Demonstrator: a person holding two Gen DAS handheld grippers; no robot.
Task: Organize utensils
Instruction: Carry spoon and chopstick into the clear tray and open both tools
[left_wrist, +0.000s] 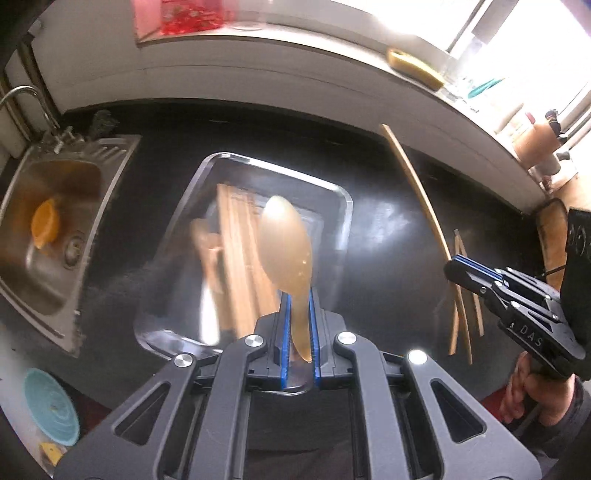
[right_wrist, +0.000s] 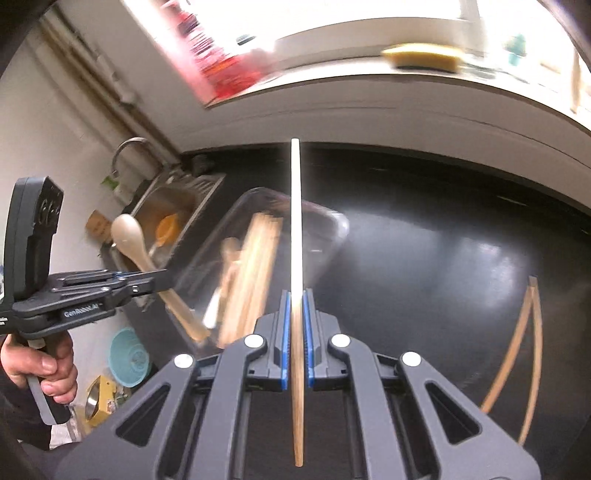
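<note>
Your left gripper (left_wrist: 298, 314) has its blue-padded fingers (left_wrist: 283, 332) closed on the handle of a pale beige spoon (left_wrist: 286, 236), whose bowl points away from you, above the metal tray (left_wrist: 343, 206). From the right wrist view the same spoon (right_wrist: 129, 236) sticks up out of the left gripper (right_wrist: 162, 282), bowl raised, with your left hand (right_wrist: 40, 369) around the grip below.

Your right gripper (right_wrist: 297, 317) is clamped on a single chopstick (right_wrist: 295, 221); the stick runs straight forward between the fingers (right_wrist: 309, 332), its far tip over the tray (right_wrist: 338, 218) and its near end trailing back past the pads. In the left wrist view the right gripper (left_wrist: 458, 269) sits at the right edge, held by your right hand (left_wrist: 546, 398), with the chopstick (left_wrist: 413, 184) slanting away toward the far wall.

Inside the tray lie a bundle of wooden chopsticks (left_wrist: 240, 258) and, to their left, blurred utensils I cannot tell apart. On the dark table (left_wrist: 388, 221), right of the tray, a few loose chopsticks (left_wrist: 463, 314) lie close together. The steel sink (left_wrist: 51, 221) is at the left with an orange item (left_wrist: 46, 225) in its basin, and a teal bowl (left_wrist: 51, 410) sits near left.
</note>
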